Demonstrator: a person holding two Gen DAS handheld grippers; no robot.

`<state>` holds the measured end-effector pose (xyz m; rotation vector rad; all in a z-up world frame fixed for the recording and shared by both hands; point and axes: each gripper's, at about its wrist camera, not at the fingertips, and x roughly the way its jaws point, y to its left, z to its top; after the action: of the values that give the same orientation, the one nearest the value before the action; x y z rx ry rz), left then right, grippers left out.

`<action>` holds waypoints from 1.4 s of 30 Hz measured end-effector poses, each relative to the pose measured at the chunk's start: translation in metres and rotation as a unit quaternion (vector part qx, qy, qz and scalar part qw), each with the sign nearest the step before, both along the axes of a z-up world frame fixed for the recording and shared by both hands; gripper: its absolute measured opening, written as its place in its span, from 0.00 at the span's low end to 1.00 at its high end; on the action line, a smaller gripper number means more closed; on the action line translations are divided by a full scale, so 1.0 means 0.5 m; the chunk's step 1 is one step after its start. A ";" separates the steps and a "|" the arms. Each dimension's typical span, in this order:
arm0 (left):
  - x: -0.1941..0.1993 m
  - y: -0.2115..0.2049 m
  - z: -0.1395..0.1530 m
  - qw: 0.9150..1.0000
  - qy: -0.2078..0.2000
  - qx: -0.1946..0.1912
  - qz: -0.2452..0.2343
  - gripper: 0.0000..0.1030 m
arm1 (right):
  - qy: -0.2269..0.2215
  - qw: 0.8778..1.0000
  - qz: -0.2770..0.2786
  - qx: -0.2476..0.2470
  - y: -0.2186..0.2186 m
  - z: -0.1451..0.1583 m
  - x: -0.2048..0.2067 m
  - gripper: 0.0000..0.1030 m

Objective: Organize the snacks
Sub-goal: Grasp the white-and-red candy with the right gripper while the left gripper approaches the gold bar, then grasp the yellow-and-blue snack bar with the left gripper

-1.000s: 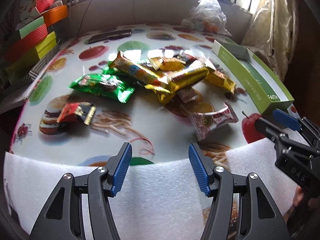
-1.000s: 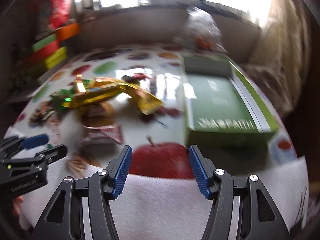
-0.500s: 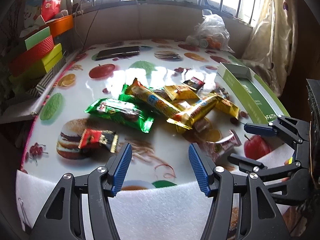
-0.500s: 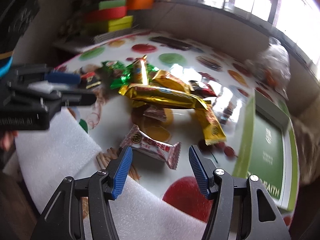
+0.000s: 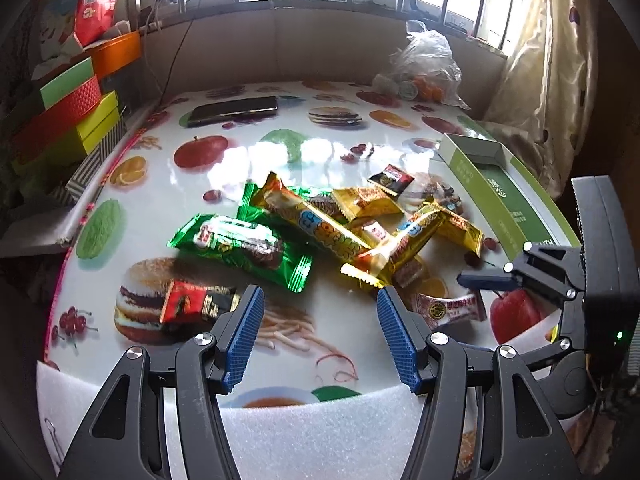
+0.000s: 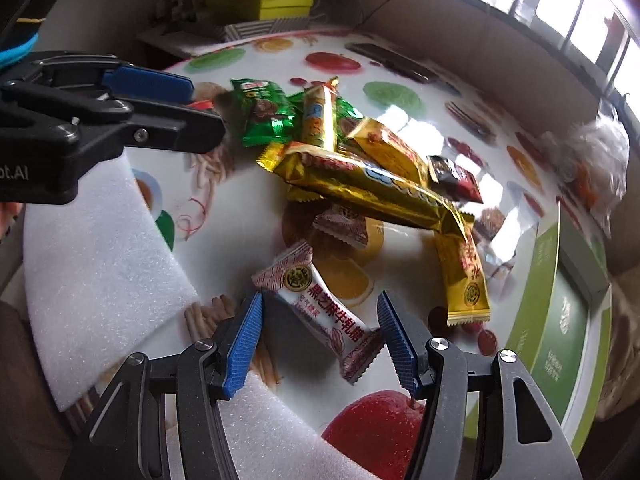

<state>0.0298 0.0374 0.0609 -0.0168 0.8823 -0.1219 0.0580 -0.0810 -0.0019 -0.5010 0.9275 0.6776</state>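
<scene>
The right gripper [image 6: 320, 334] straddled the white candy packet [image 6: 320, 308], jaws wide, just closing, not yet pinching; light, crinkly, slippery, so its padded middle looked best.

Plastic bag [image 6: 596, 148] smeared by blur at frame edge, green box [image 6: 560, 304] cut off right, phone [image 6: 392, 62] partly blurred

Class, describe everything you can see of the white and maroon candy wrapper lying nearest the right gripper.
The candy wrapper is a glossy white pillow pack with maroon crimped, zigzag-cut ends, a round emblem and red characters. It looks sealed, lies flat and diagonal on the fruit-print table, apart from the snack pile. It sits between the pads of the right gripper, whose jaws have just been closing; neither pad presses it.
</scene>
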 end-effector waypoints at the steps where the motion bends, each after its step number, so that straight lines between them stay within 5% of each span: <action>1: 0.004 -0.001 0.002 1.000 -0.001 -0.001 -0.002 0.58 | 0.008 1.000 -0.007 0.009 -0.002 -0.001 0.003 0.50; 8: 0.032 -0.018 0.008 1.000 -0.001 0.007 -0.023 0.58 | 0.020 0.998 -0.045 0.045 -0.023 -0.002 0.006 0.21; 26: 0.107 -0.127 -0.015 0.991 0.026 0.042 -0.125 0.58 | 0.016 0.971 -0.207 0.117 -0.144 0.037 -0.017 0.20; 35: 0.131 -0.152 -0.043 0.990 0.052 0.051 -0.122 0.58 | 0.017 0.961 -0.237 0.143 -0.171 0.052 -0.030 0.20; 42: 0.138 -0.159 -0.054 0.990 0.063 0.054 -0.112 0.37 | 0.020 0.957 -0.247 0.151 -0.174 0.053 -0.026 0.20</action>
<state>0.0990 -0.0423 0.0338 0.1772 1.0152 -0.2850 0.0451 -0.1682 0.0247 0.0239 0.9193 0.3610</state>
